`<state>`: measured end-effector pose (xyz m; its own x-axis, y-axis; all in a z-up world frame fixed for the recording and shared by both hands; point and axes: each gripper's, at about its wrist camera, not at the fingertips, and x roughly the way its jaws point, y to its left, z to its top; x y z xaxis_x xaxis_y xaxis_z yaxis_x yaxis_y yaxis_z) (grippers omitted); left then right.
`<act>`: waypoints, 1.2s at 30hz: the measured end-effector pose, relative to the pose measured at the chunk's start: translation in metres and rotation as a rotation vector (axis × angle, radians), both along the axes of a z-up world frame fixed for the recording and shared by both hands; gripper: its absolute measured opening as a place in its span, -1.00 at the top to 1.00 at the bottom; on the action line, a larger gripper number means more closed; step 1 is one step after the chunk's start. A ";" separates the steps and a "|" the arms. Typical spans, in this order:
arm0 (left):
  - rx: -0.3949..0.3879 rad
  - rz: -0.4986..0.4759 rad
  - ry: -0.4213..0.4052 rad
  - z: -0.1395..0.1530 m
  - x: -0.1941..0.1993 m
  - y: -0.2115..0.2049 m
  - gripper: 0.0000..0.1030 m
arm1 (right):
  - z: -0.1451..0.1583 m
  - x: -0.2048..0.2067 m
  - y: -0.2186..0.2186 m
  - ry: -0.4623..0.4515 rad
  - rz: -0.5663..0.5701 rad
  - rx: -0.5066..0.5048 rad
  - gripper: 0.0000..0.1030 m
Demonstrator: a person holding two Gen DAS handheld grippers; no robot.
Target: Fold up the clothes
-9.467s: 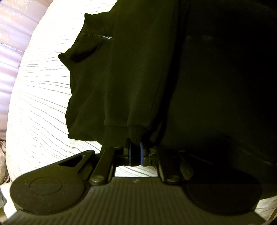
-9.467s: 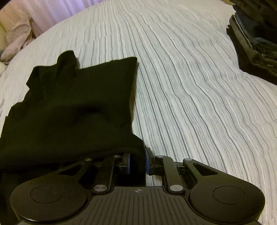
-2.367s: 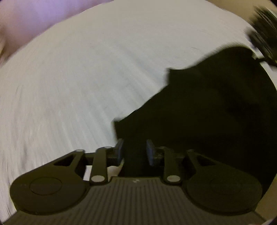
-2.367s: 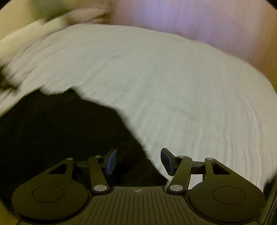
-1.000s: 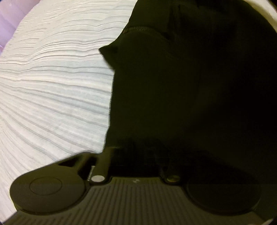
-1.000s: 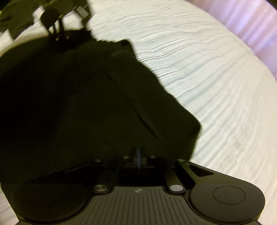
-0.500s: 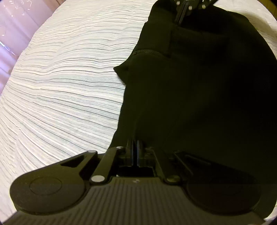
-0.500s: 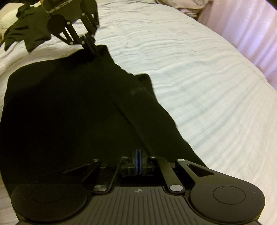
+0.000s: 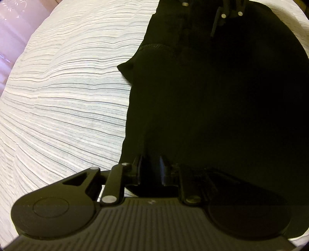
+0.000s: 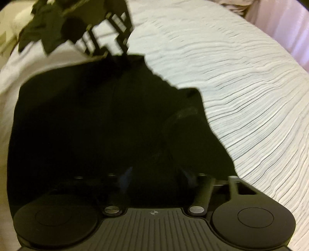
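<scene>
A black garment (image 9: 212, 96) lies folded flat on the white striped bedspread (image 9: 67, 96). My left gripper (image 9: 151, 168) is open at its near left edge, fingers apart with the dark cloth lying between them. In the right wrist view the same garment (image 10: 96, 125) fills the left half. My right gripper (image 10: 156, 177) stands wide open over its near edge, gripping nothing. Each gripper shows at the far end of the other's view: the right one (image 9: 226, 11) and, blurred, the left one (image 10: 108, 38). A small corner of cloth (image 9: 125, 69) sticks out at the side.
Bare bedspread (image 10: 241, 77) stretches away beside the garment. A heap of dark clothes (image 10: 44, 25) lies at the far corner of the bed. Pink curtains (image 9: 11, 29) hang beyond the bed's edge.
Both grippers were shut on the garment's edges half a second ago; both have opened and let the cloth go. The garment now rests flat on the bed.
</scene>
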<state>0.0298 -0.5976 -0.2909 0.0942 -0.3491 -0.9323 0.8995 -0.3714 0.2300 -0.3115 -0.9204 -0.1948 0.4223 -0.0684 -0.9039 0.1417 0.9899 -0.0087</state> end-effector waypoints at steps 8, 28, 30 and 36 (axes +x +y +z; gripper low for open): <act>-0.050 -0.042 0.010 0.001 -0.012 -0.016 0.01 | 0.023 -0.014 0.036 0.031 0.060 -0.104 0.94; -0.192 -0.053 -0.006 0.012 -0.007 -0.063 -0.04 | 0.087 -0.015 0.071 0.003 0.093 -0.546 0.96; -0.196 0.020 -0.016 0.013 0.004 -0.061 -0.04 | 0.087 -0.007 0.049 -0.003 0.069 -0.572 0.96; -0.135 0.307 0.015 -0.003 0.033 -0.035 -0.04 | 0.027 0.018 -0.010 0.073 -0.066 -0.430 0.96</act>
